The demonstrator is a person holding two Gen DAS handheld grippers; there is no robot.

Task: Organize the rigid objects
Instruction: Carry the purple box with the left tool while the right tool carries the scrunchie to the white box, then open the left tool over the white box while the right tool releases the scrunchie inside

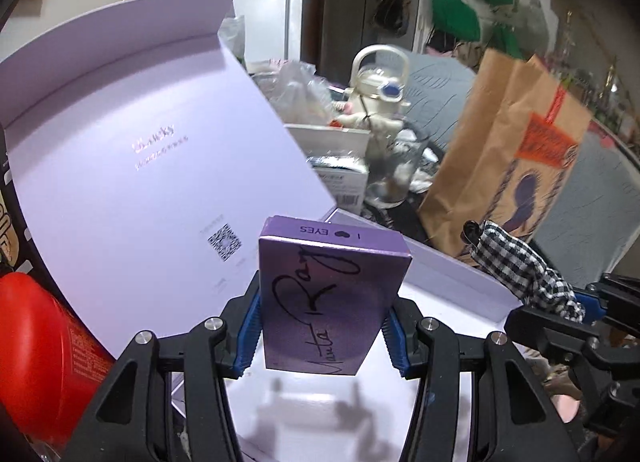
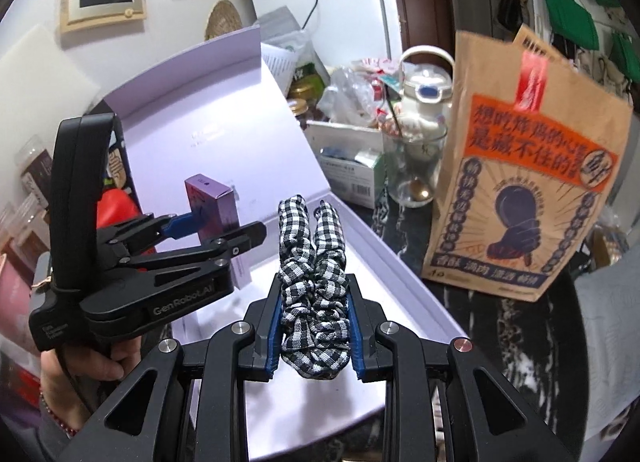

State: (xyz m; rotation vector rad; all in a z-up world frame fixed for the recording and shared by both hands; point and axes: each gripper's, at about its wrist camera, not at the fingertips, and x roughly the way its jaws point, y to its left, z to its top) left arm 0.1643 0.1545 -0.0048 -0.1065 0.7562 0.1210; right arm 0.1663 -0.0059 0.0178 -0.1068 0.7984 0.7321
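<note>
Over the open lavender gift box (image 1: 452, 262), your left gripper (image 1: 326, 326) has its fingers closed on the two narrow sides of a purple carton (image 1: 332, 298), long axis upright, bottom clear of the box floor. Your right gripper (image 2: 314, 326), just right of it, has its fingers closed on a folded black-and-white checked scrunchie (image 2: 314, 262) pointing away from you. Left gripper is nearer the raised lid (image 1: 132, 134); free white floor lies beneath and near you. Watch the box's right rim and the paper bag (image 2: 528, 182) standing on the bench beyond it.
</note>
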